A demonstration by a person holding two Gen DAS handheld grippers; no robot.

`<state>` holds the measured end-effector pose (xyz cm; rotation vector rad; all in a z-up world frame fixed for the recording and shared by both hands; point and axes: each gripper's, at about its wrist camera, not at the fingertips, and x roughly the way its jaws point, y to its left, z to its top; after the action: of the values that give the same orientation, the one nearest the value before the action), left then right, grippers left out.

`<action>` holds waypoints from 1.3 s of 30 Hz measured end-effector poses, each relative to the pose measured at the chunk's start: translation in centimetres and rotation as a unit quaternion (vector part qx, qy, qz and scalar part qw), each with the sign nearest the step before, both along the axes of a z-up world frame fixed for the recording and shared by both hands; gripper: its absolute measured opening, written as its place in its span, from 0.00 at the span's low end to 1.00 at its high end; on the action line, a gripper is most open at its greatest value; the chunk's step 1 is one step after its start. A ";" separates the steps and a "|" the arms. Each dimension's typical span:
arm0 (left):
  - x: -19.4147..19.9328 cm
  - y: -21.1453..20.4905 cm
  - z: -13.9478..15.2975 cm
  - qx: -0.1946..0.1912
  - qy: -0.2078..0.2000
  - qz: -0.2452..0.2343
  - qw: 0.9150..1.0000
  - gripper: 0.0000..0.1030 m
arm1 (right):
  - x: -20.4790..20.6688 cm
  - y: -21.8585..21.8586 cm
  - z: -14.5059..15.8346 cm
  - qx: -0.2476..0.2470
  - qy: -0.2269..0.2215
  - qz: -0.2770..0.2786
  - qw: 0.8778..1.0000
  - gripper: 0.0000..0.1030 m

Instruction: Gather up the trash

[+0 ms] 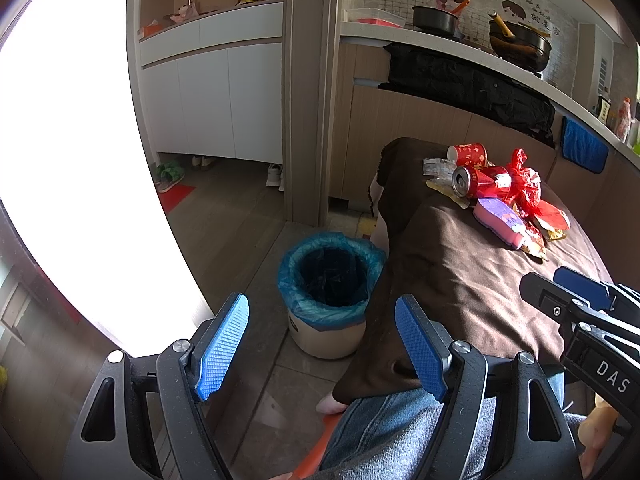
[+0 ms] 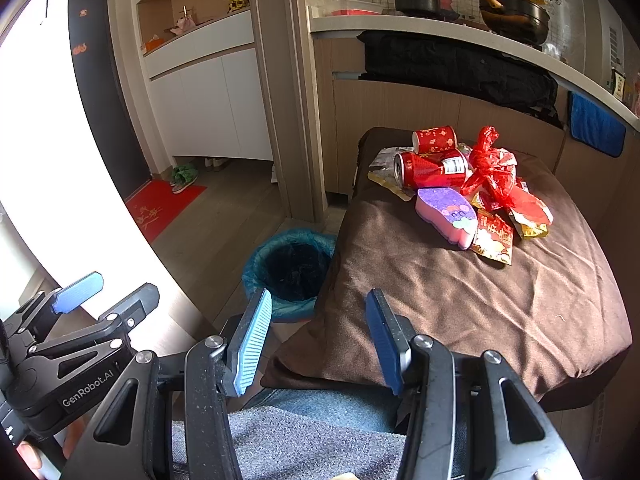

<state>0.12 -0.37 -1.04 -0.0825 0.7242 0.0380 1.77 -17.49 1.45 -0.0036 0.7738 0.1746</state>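
Note:
A pile of trash lies at the far end of the brown-clothed table: a red paper cup, a red can on its side, a pink and purple sponge, a knotted red plastic bag and a red packet. On the floor left of the table stands a bin with a blue liner. My left gripper hangs open above the bin and the table's near corner. My right gripper is open over the table's near edge. Both hold nothing and are well short of the pile.
Behind the table runs a kitchen counter with two dark pans, a black cloth and a blue towel hanging from it. White cabinets, shoes and a red mat lie beyond the floor. A person's jeans fill the bottom.

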 end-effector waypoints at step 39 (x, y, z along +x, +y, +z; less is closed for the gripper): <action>19.2 -14.0 3.9 -0.018 -0.167 -0.138 0.976 0.74 | 13.1 -16.9 0.2 -0.058 -0.100 -0.124 0.986 0.45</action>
<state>19.31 -14.41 2.86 -0.0218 0.3951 -0.2499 14.90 -34.44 1.62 -0.0344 0.5776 -0.1064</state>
